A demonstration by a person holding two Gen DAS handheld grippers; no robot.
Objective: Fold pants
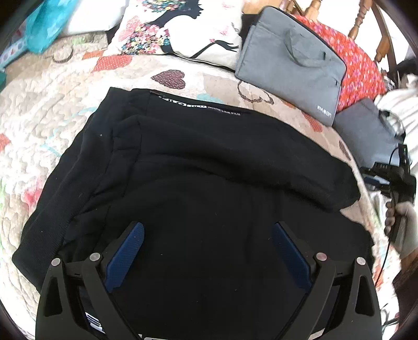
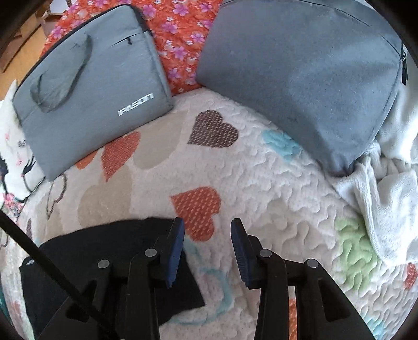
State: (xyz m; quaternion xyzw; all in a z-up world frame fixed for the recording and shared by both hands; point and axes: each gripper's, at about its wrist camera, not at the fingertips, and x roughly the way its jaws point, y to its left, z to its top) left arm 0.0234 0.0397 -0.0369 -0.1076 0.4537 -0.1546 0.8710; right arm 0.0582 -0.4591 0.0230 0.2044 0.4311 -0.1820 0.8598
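The black pants lie folded over on the heart-print quilt, with white lettering along the far edge. My left gripper is open and empty, hovering over the near part of the pants. In the right wrist view a corner of the pants lies at the lower left. My right gripper is open and empty over the quilt, its left finger above the pants' edge. The right gripper's body and a gloved hand show at the right edge of the left wrist view.
A grey laptop bag leans on an orange floral cushion. A grey pouch sits to its right, beside a white towel. A printed pillow and teal bag lie at the back.
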